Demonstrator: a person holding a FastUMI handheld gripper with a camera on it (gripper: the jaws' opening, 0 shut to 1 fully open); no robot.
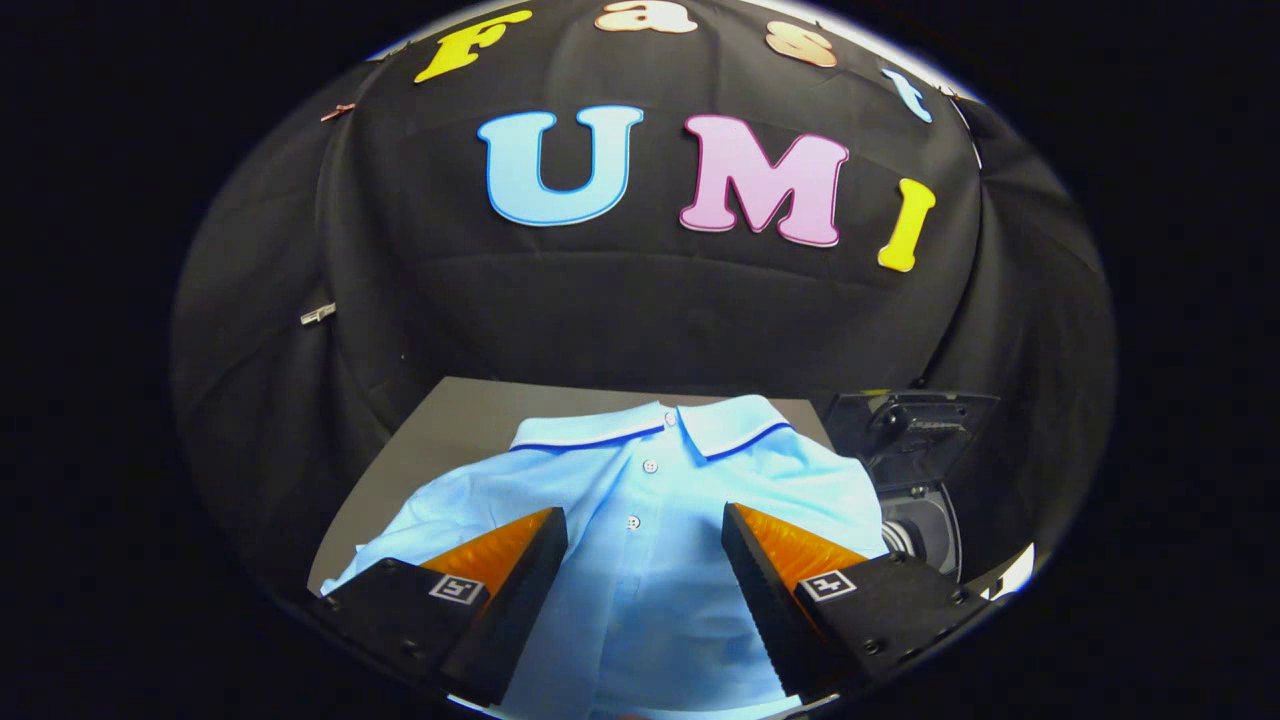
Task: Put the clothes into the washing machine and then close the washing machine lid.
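A light blue polo shirt [640, 500] lies spread flat on a grey table [450, 410], collar away from me, with a dark stripe along the collar and small buttons down the front. My gripper [645, 520] hovers above the shirt's chest, open, with nothing between its fingers. To the right of the shirt, beyond the right finger, stands a small dark washing machine [915, 450] with its lid raised and its round drum opening [915, 535] showing.
The black cloth wall of the booth hangs close behind the table. A bare strip of table surface shows behind and to the left of the shirt. The table's left edge runs beside the shirt's sleeve [400, 530].
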